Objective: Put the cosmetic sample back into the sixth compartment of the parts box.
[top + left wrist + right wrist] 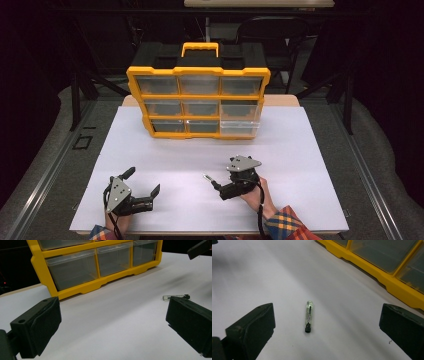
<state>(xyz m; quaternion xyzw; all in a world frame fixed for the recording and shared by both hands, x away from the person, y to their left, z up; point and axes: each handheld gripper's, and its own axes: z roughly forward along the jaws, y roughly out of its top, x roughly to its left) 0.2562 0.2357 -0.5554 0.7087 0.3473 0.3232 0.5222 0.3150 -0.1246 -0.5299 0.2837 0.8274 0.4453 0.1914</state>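
Observation:
A small clear tube (207,178) with a black cap lies on the white table top (300,150), just left of my right gripper (225,181). Seen from the right gripper view, the tube (308,316) rests between and slightly ahead of the wide-apart jaws, and my right gripper (328,318) is open and touches nothing. At the front left, my left gripper (142,181) is open with nothing in it. From the left gripper view, the tube (175,297) shows past the right jaw of that gripper (112,322).
A yellow organizer (197,97) with clear drawers stands upright at the back middle of the table, its carry handle (200,47) on top. Its lower drawers (75,268) are near in the left gripper view. A dark chair (270,30) stands behind the table.

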